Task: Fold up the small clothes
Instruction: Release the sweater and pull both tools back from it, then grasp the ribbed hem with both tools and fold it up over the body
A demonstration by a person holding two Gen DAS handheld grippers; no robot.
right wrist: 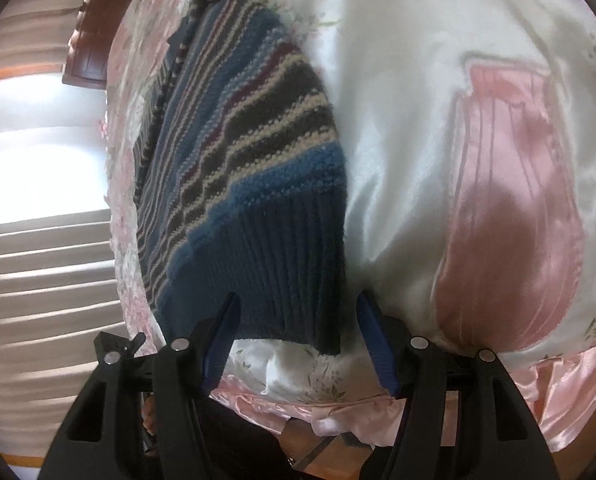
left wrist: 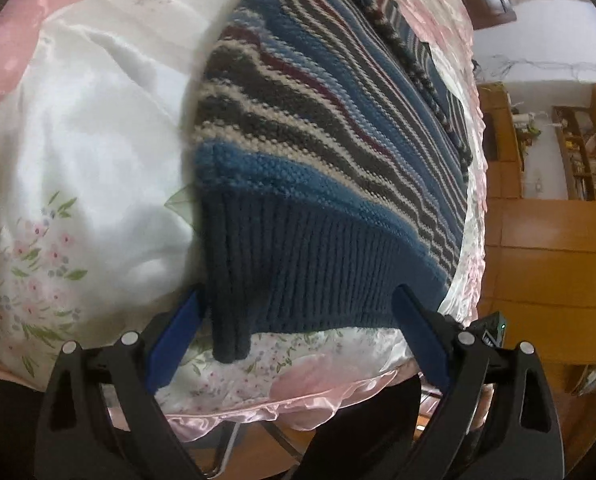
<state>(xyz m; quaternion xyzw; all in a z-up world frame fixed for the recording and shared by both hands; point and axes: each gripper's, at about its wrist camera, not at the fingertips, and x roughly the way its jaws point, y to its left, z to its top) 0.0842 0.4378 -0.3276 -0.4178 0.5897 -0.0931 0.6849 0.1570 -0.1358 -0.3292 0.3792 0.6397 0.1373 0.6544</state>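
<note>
Both grippers, left gripper [left wrist: 298,334] and right gripper [right wrist: 298,334], released, jaws straddling the striped sweater [left wrist: 318,152] hem. Long axis runs straight ahead across the bed [left wrist: 90,128].

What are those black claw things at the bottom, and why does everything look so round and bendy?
Those are tongs that a person holds, one in each hand. A little camera sits on each and looks forward along its fingers; its wide lens bends the picture. One picture comes from the left tongs, the other from the right tongs. Both are open and hold nothing. Between their blue fingers you see the dark ribbed hem of a blue, grey and cream striped knitted sweater. It lies on a shiny white and pink flowered bedspread.
</note>
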